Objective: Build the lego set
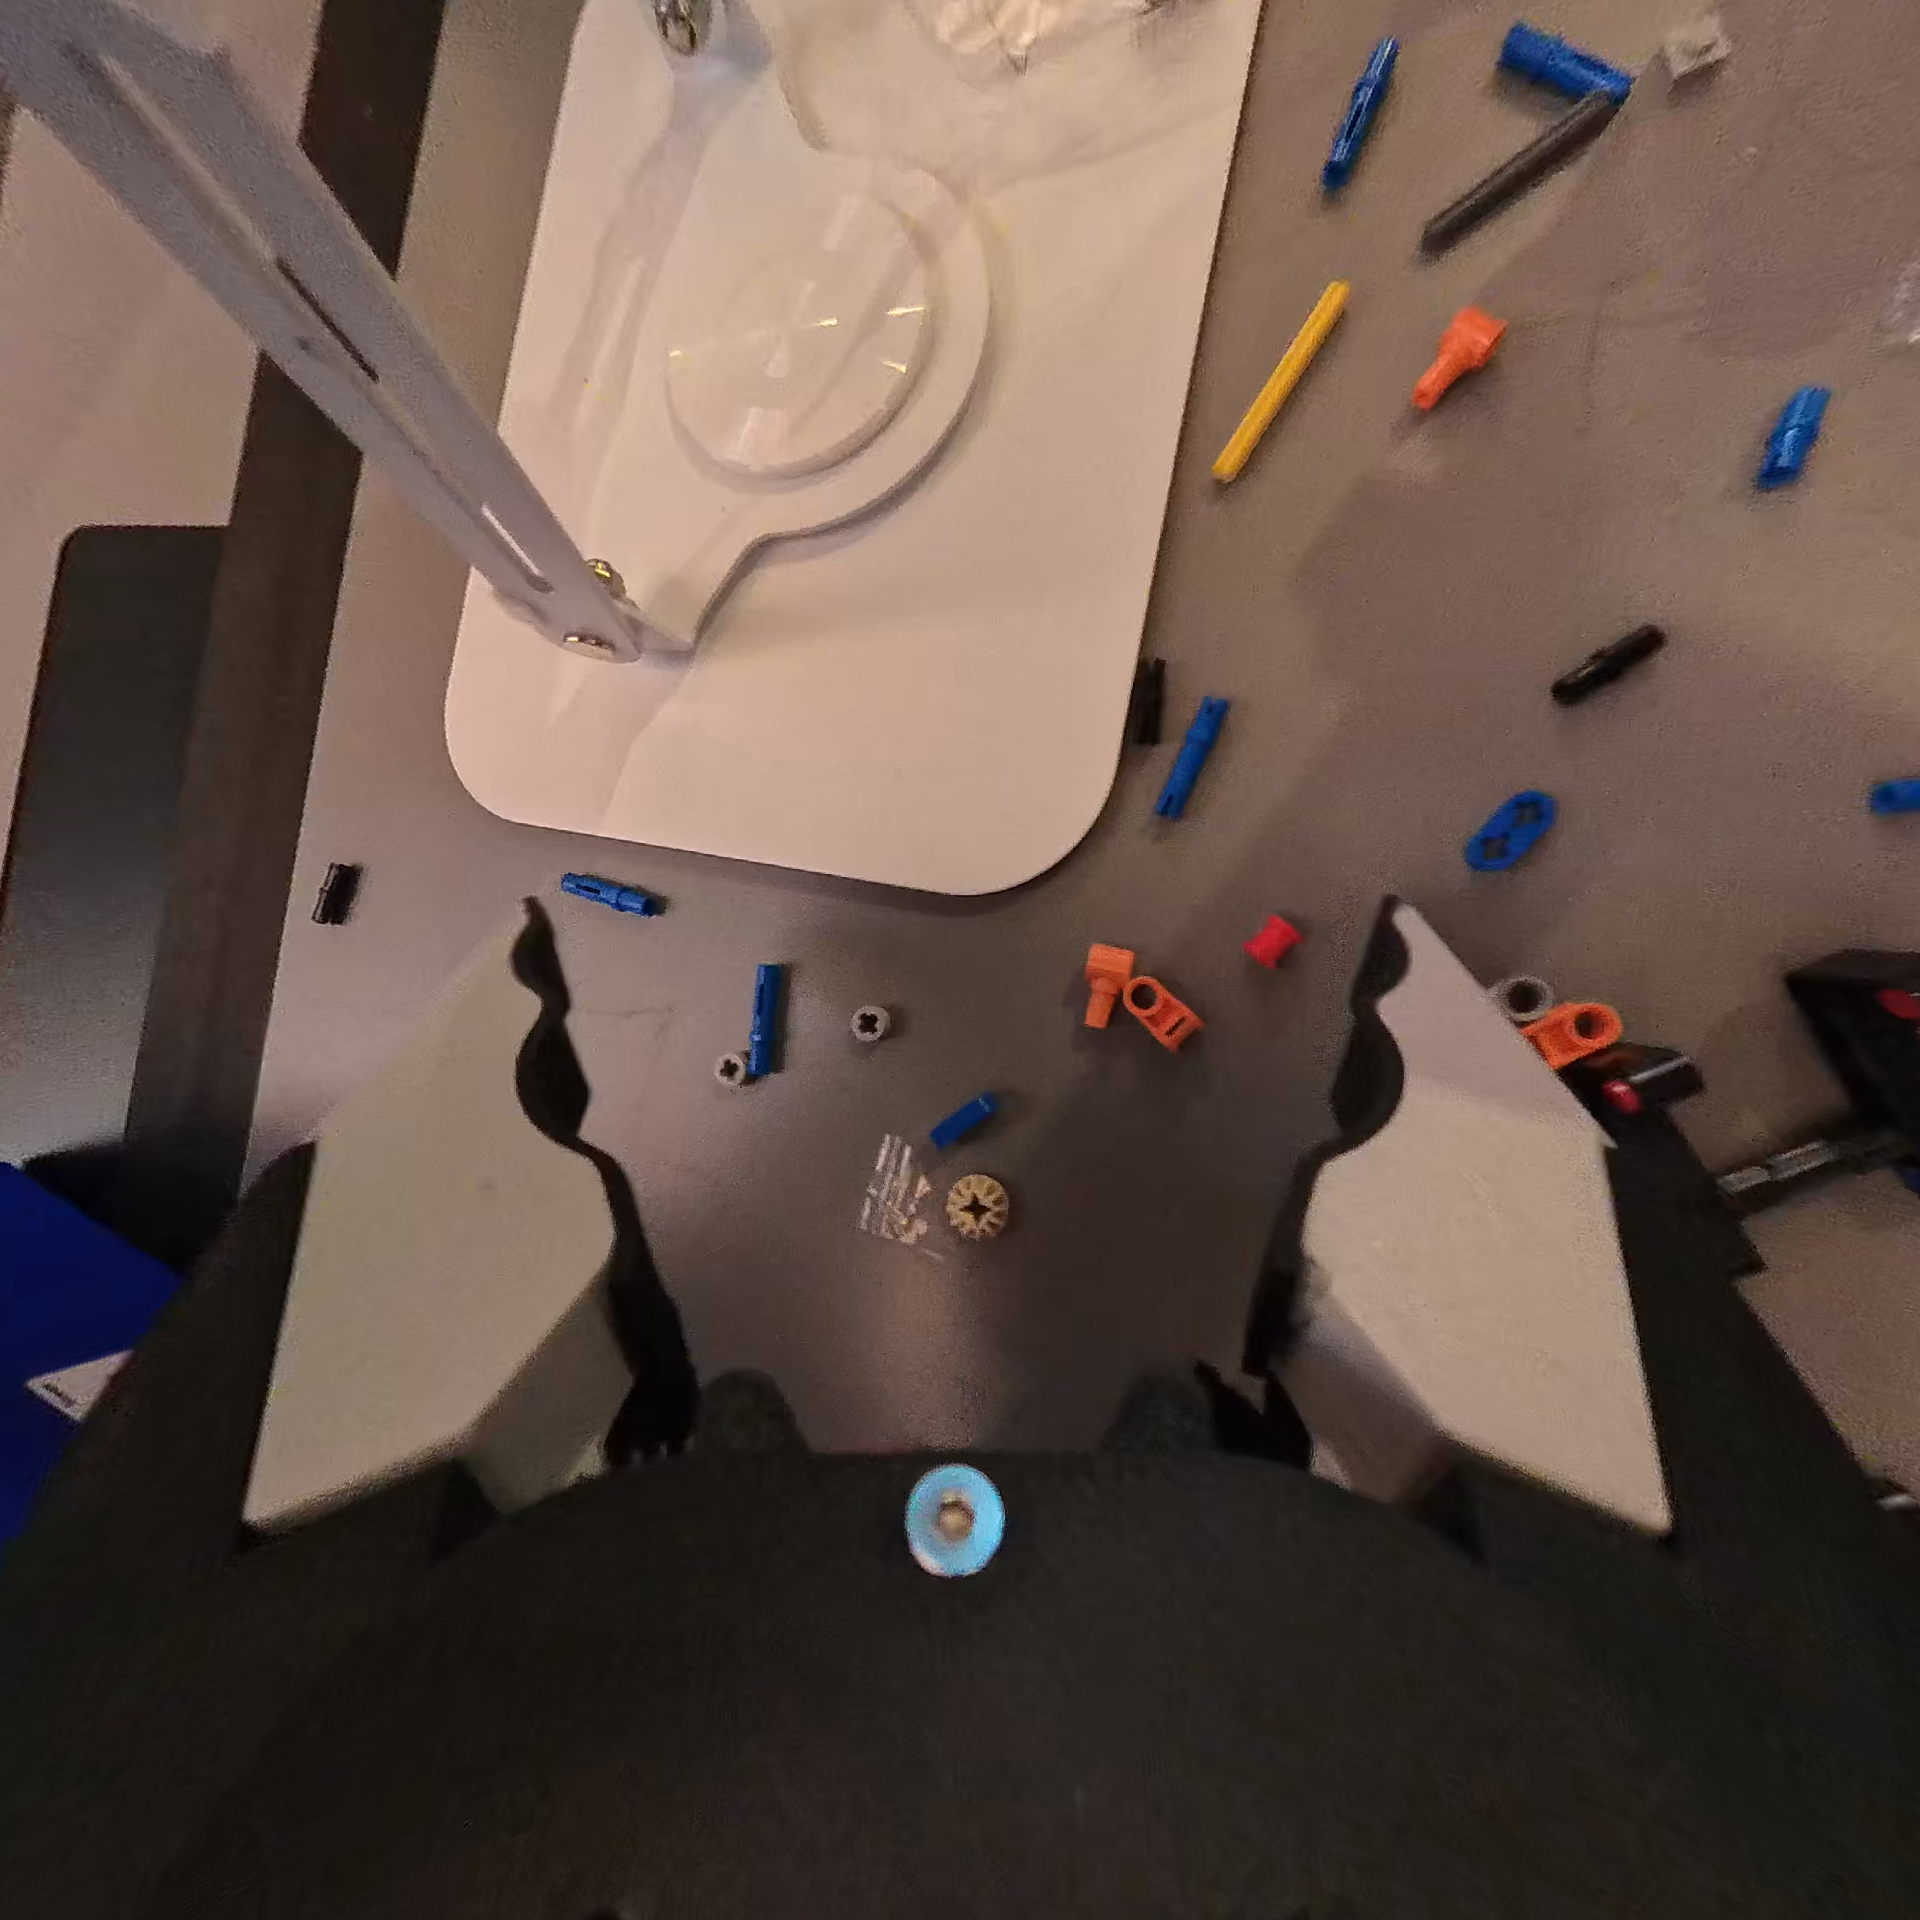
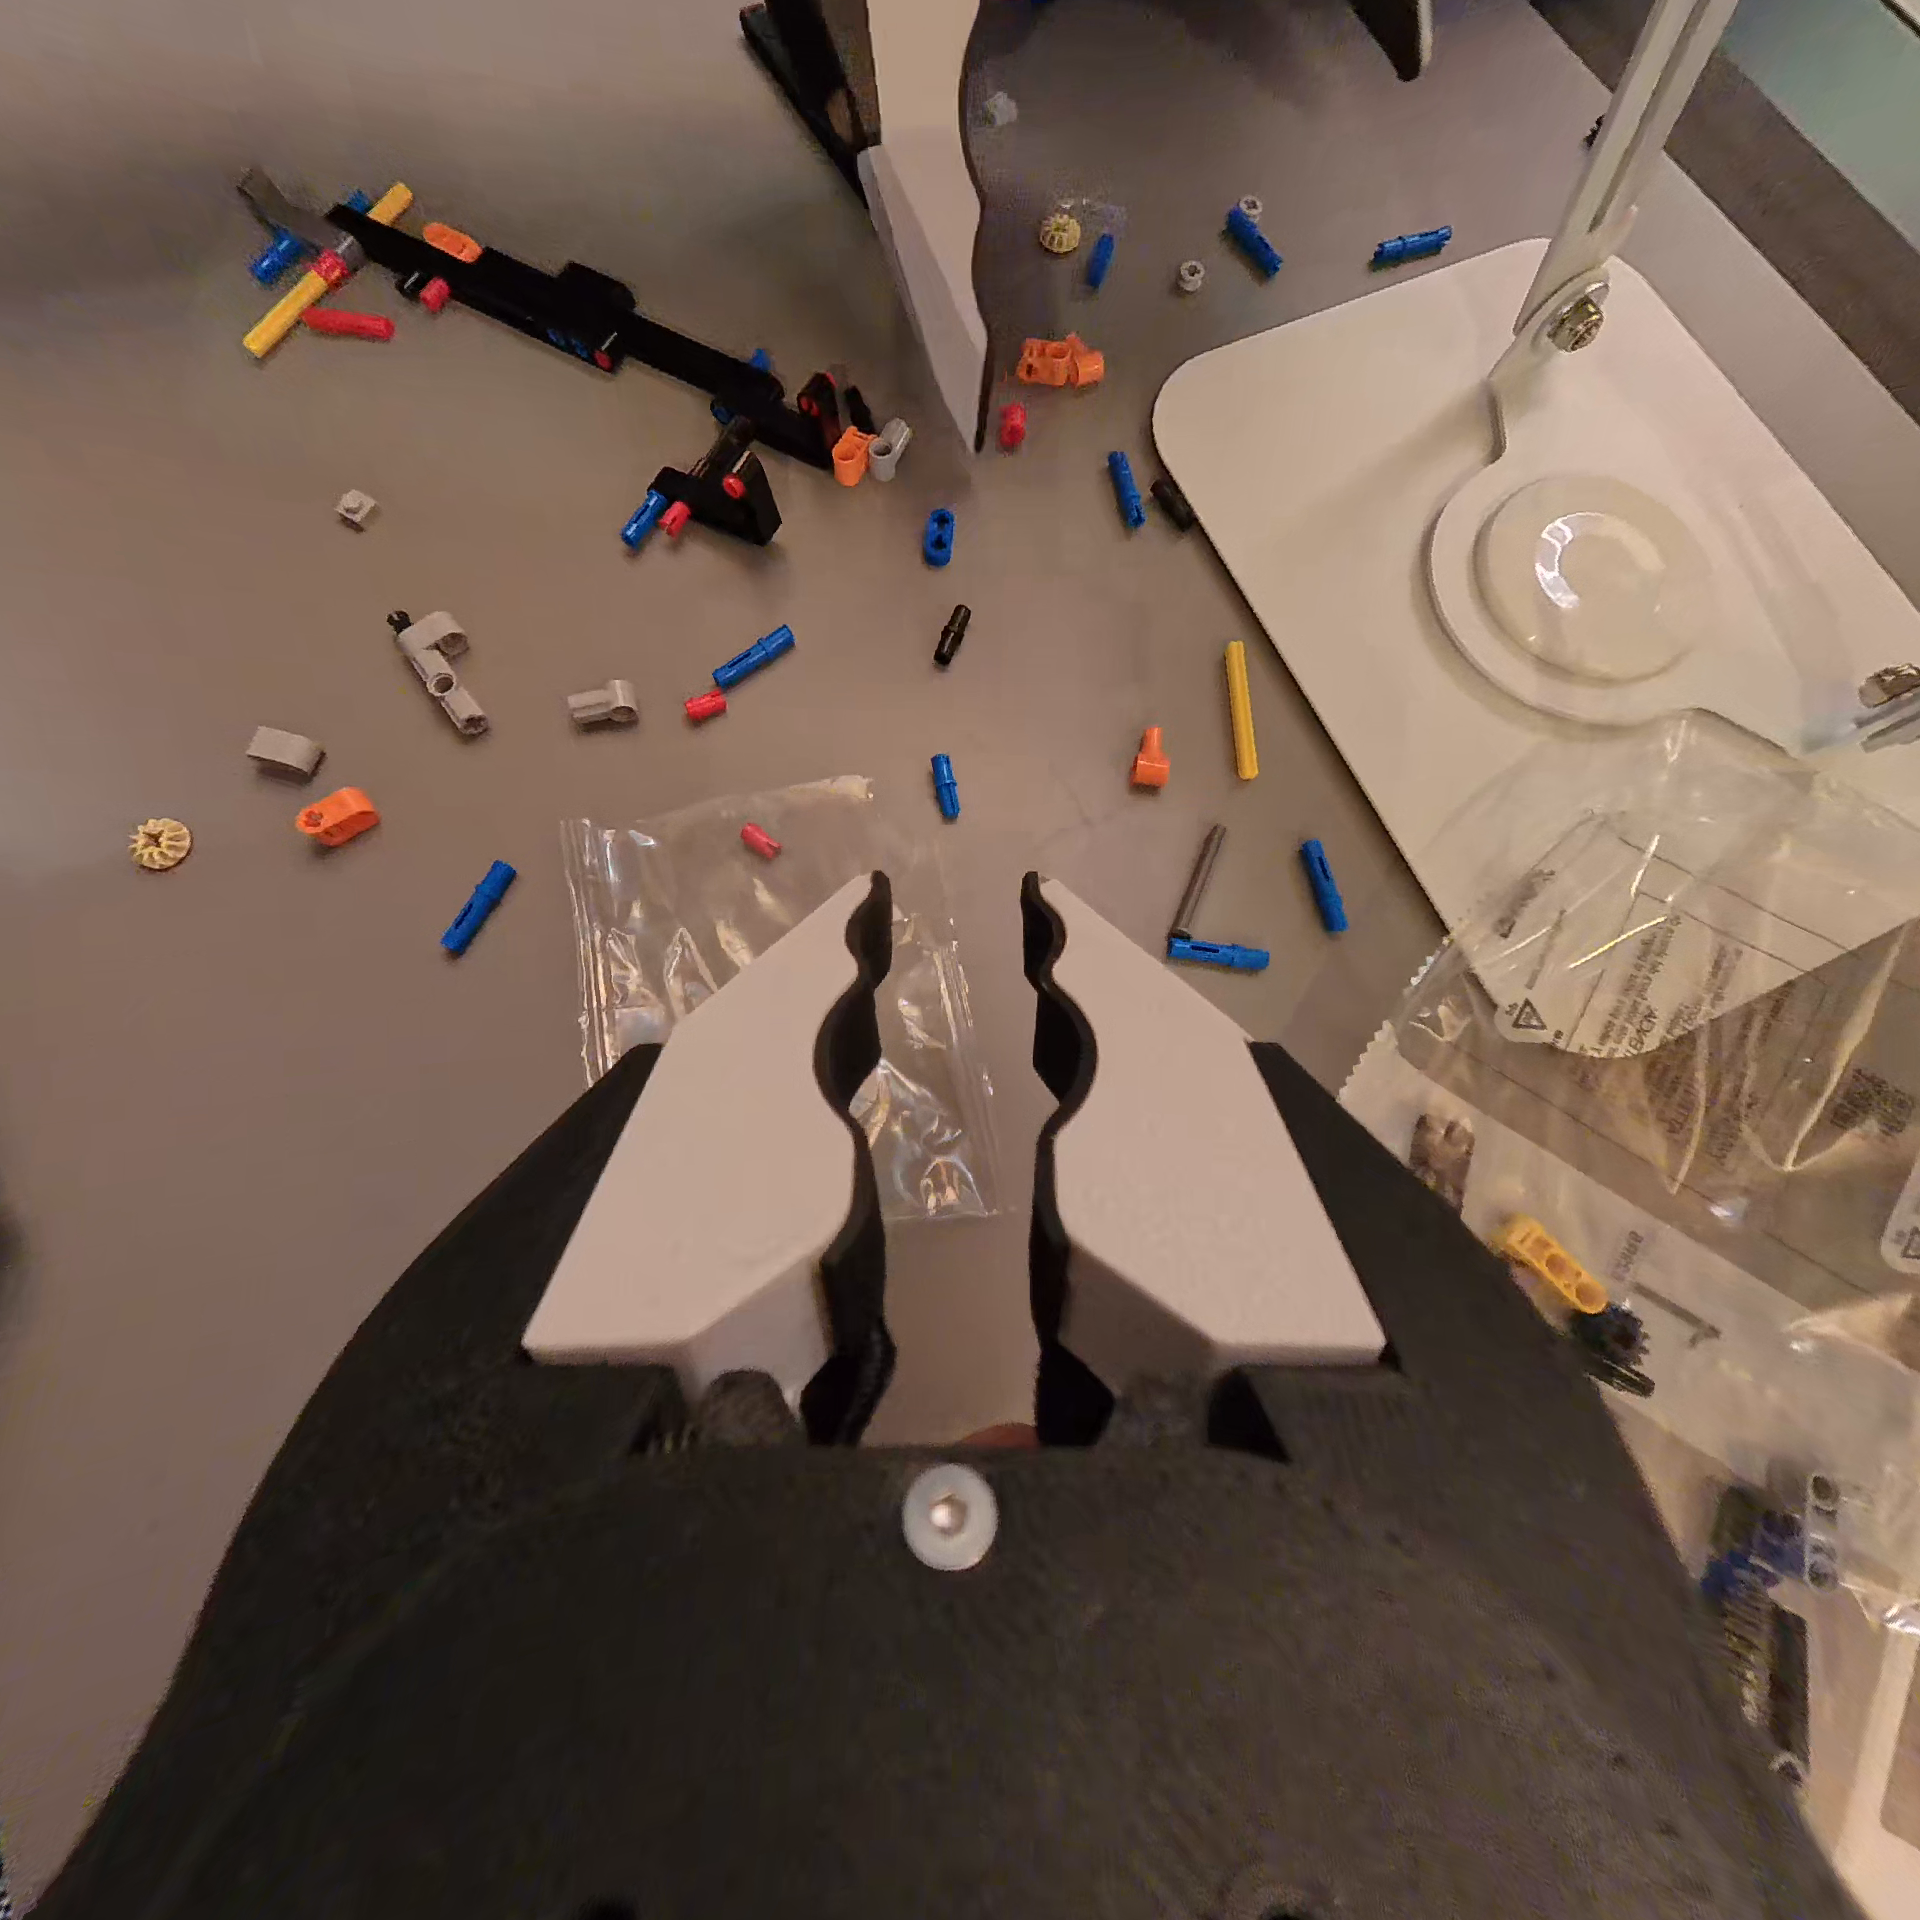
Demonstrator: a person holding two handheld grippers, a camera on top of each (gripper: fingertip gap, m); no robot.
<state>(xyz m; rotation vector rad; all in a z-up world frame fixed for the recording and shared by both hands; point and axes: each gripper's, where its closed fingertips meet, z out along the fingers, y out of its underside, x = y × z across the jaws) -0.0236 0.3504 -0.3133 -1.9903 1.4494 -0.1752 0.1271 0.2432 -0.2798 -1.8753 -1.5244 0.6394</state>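
Note:
Loose Lego Technic parts lie scattered on the grey table. My left gripper is wide open and empty, low over the table. Between its fingers lie a tan gear, a short blue pin, two orange connectors, a red bush and a grey bush. My right gripper is open by a narrow gap and empty, above a clear plastic bag. A partly built black beam assembly lies at the far left. The left gripper also shows at the top of the right wrist view.
A white stand base with a slanting white arm takes up the far side; it also shows in the right wrist view. Clear bags with more parts lie at the right. A yellow axle and several blue pins lie around. The right tips stand about 10 cm off the yellow axle. It turns up in the left wrist view as well.

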